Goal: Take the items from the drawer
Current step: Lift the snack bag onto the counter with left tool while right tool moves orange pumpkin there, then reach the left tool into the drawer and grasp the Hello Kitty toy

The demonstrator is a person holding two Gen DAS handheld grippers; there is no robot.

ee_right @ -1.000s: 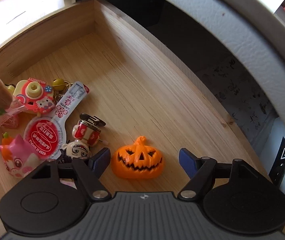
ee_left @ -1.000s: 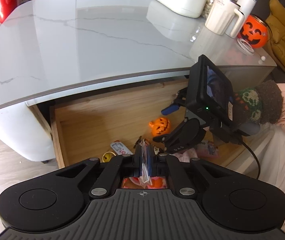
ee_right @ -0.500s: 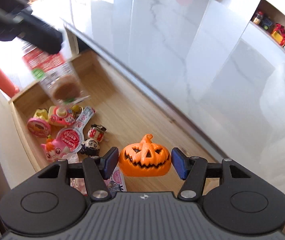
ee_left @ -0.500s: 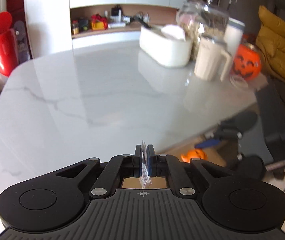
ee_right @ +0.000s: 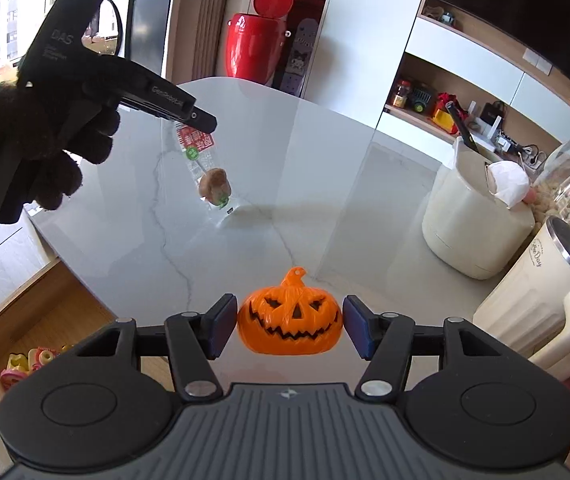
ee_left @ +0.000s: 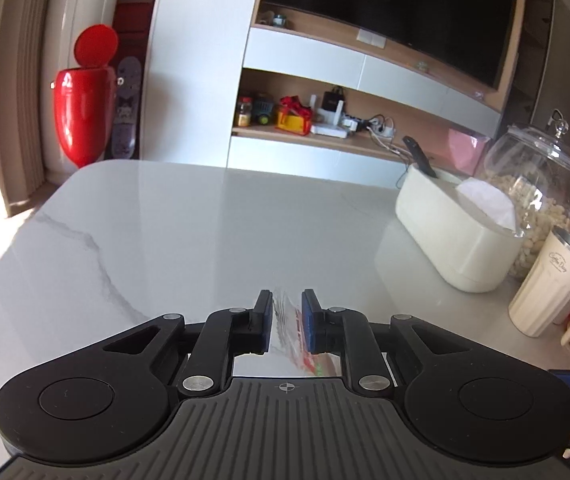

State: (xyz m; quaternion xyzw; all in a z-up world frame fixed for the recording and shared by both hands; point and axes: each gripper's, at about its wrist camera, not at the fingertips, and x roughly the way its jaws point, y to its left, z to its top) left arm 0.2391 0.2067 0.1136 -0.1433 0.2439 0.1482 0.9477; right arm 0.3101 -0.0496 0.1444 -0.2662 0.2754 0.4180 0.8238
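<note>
Pumpkin (ee_right: 289,314) between right gripper (ee_right: 289,326) fingers, above counter (ee_right: 325,200) edge. Clear packet (ee_right: 205,168) hangs from left gripper (ee_left: 287,322) — over counter's left part. Drawer (ee_right: 41,312) lower left, toys (ee_right: 29,364) inside. Container (ee_right: 473,224), mug (ee_right: 545,304) at right.

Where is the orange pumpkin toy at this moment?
In the right wrist view, the pumpkin toy sits between the right gripper fingers, above the marble table edge.

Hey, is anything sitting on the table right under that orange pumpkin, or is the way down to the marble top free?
Nothing visible blocks it. The right gripper holds the pumpkin over bare marble table. The white container and the cream mug stand off to the right, and the snack packet in the left gripper is farther back on the left.
</note>
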